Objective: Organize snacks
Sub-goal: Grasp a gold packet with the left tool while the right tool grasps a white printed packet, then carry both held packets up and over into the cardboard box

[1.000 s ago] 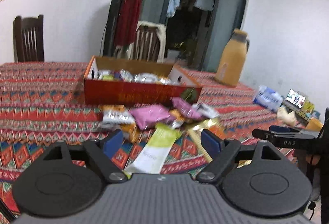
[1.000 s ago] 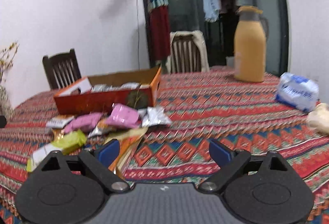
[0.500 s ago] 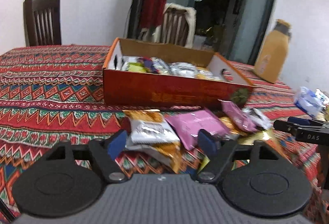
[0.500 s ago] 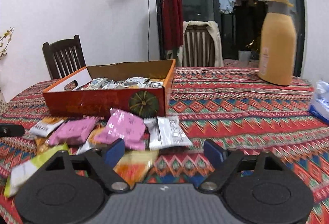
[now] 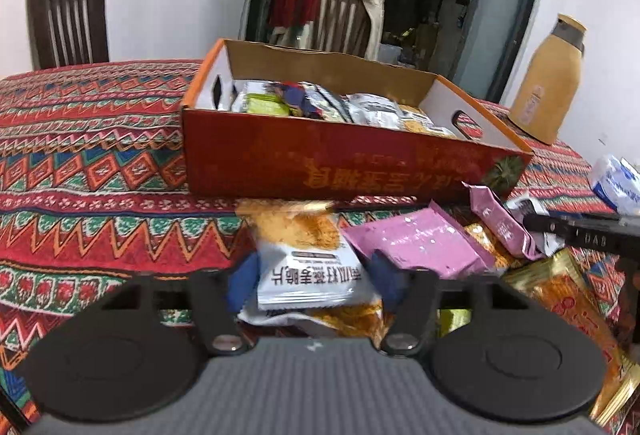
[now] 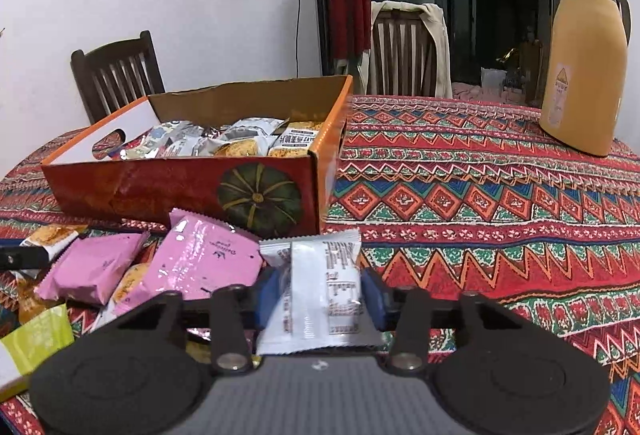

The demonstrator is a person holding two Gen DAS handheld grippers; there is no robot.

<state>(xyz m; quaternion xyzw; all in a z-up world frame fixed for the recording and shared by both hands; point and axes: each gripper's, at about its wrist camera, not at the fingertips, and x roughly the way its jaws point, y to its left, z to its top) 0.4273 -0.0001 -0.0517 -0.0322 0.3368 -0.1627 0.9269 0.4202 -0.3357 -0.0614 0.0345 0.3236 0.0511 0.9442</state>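
Note:
An open orange cardboard box (image 5: 340, 167) (image 6: 160, 191) holding several snack packets stands on the patterned tablecloth. Loose packets lie in a pile in front of it. My left gripper (image 5: 314, 281) has its jaws closing, and its blue pads touch both sides of a white and orange snack packet (image 5: 308, 267) at the pile's left. My right gripper (image 6: 320, 291) is closing too, its pads pressing a white printed packet (image 6: 320, 315) at the pile's right end. One black finger of the right gripper (image 5: 580, 231) shows in the left wrist view.
Pink packets (image 6: 200, 259) (image 5: 416, 243), a green packet (image 6: 36, 343) and a gold packet (image 5: 560, 299) lie around the held ones. A yellow thermos jug (image 6: 584, 55) stands at the back right. A white and blue pack (image 5: 616, 183) lies at the right. Wooden chairs (image 6: 116, 71) stand behind the table.
Both grippers moved forward and down to the pile in front of the box. Their jaws narrowed from wide open onto a packet each.

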